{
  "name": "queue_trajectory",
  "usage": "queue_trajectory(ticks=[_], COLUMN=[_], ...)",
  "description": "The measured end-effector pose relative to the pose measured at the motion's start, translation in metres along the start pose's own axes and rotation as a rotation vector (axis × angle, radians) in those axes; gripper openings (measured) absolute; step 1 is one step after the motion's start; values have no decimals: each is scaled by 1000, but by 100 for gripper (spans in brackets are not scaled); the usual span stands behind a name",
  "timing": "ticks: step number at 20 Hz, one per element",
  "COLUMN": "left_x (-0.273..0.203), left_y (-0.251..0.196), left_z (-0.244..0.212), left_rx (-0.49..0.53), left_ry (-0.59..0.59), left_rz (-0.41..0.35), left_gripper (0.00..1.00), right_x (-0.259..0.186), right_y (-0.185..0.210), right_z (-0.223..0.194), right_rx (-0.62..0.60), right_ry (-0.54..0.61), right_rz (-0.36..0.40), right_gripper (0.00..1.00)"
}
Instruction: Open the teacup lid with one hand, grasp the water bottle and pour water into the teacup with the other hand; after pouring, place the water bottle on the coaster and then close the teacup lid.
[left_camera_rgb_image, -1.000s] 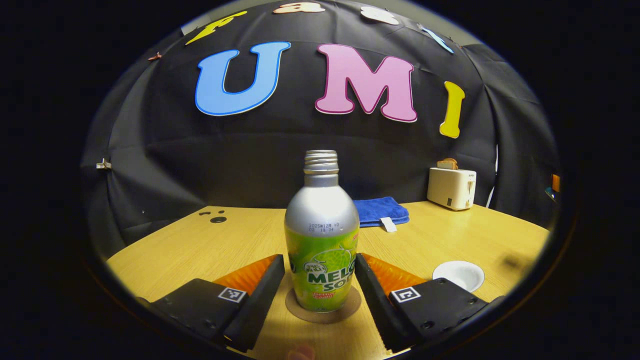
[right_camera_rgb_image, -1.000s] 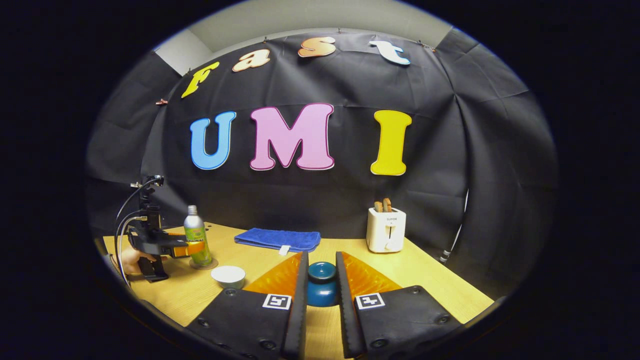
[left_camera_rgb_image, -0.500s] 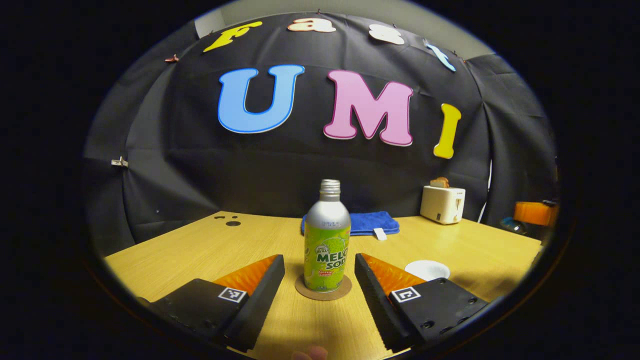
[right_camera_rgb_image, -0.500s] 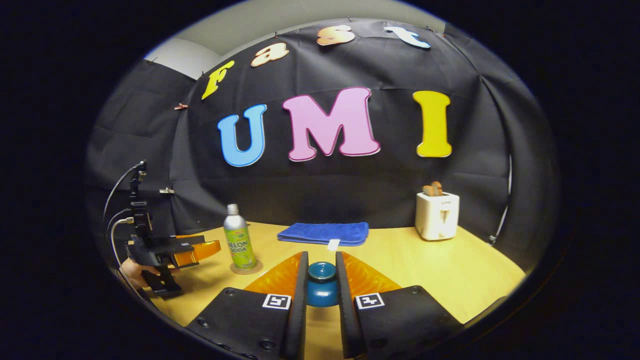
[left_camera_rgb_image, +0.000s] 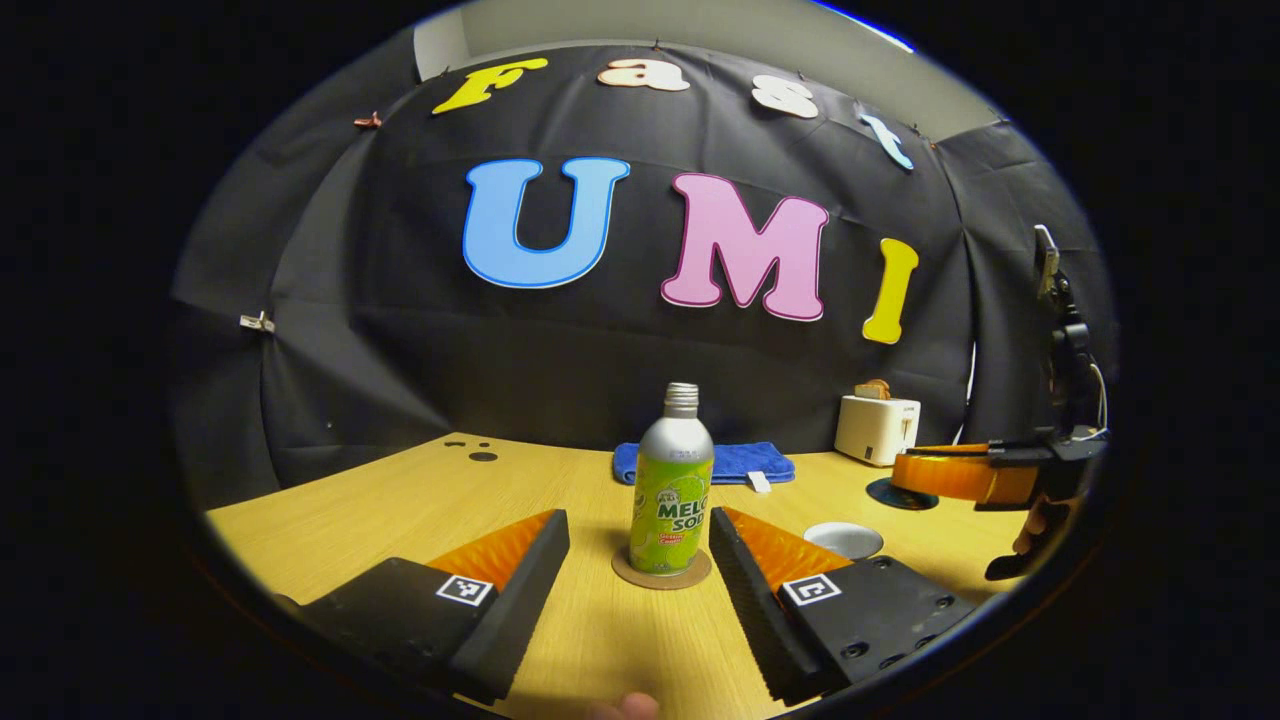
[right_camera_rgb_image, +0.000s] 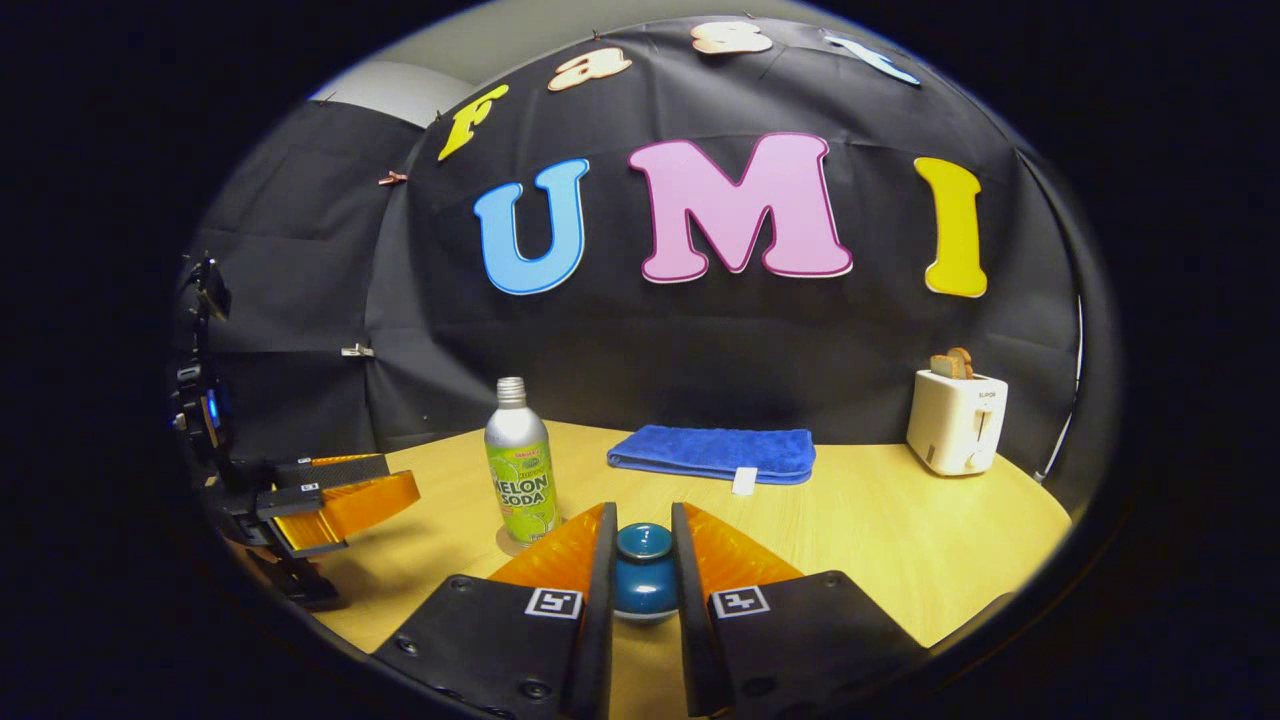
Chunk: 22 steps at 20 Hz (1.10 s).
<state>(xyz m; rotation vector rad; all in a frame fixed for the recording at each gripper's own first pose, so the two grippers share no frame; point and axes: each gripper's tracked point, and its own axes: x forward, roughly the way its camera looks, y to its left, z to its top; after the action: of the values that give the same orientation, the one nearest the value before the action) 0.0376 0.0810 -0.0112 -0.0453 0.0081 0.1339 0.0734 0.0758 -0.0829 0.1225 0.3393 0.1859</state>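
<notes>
A silver and green water bottle (left_camera_rgb_image: 672, 495) stands upright on a round brown coaster (left_camera_rgb_image: 661, 572), with no cap on it. My left gripper (left_camera_rgb_image: 640, 580) is open just short of it, one finger on either side and neither touching. The white teacup (left_camera_rgb_image: 843, 540) sits uncovered to the right. My right gripper (right_camera_rgb_image: 642, 528) is shut on the knob of the blue teacup lid (right_camera_rgb_image: 643, 582). In the left gripper view that right gripper (left_camera_rgb_image: 915, 472) hovers beyond the cup with the lid (left_camera_rgb_image: 900, 494) under it. The bottle (right_camera_rgb_image: 520, 478) and left gripper (right_camera_rgb_image: 400, 478) appear at the left of the right gripper view.
A folded blue towel (right_camera_rgb_image: 712, 452) lies at the back of the wooden table (right_camera_rgb_image: 880, 530). A white toaster (right_camera_rgb_image: 955, 420) with toast stands at the back right. Small dark holes (left_camera_rgb_image: 482, 456) mark the table's far left corner.
My left gripper has drawn back from the bottle, which stays on the coaster. My right gripper, still holding the lid, has swung round and come into the left gripper view at the right.
</notes>
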Motion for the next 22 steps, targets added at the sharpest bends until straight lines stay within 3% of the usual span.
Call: queue_trajectory(ticks=[4,6,7,8,9,10,11,14,15,17,18,22], left_x=[0,-2,-3,-4,-4,-5,-5,-5,-4,-4,-4,-2], left_y=[-1,-2,-2,-1,1,1,-1,2,2,4,5,5], left_z=[3,10,13,15,15,16,16,14,12,12,12,10], left_rx=[-17,8,21,27,27,24,20,15,16,15,14,8], left_ry=[-4,-16,-25,-31,-35,-36,-35,-28,-25,-21,-22,-18], left_rz=[-8,-17,-20,-18,-15,-19,-23,-24,-23,-22,-22,-26], left_gripper=[93,93,94,94,93,93,93,93,93,93,93,93], right_x=[16,21,23,24,26,27,28,30,31,33,34,37], right_y=[-1,1,1,0,0,-3,-4,-4,-4,-4,-3,1], right_z=[-19,-28,-31,-34,-36,-38,-39,-41,-43,-45,-47,-53], right_rx=[-1,1,-2,-6,-9,-10,-8,-4,-5,-16,-22,-38], right_ry=[50,69,77,82,88,91,93,99,104,111,113,128], right_rz=[-17,-14,-17,-19,-23,-28,-30,-34,-33,-36,-36,-32], right_gripper=[32,27,32,27,37,27,32,32,27,37,32,30])
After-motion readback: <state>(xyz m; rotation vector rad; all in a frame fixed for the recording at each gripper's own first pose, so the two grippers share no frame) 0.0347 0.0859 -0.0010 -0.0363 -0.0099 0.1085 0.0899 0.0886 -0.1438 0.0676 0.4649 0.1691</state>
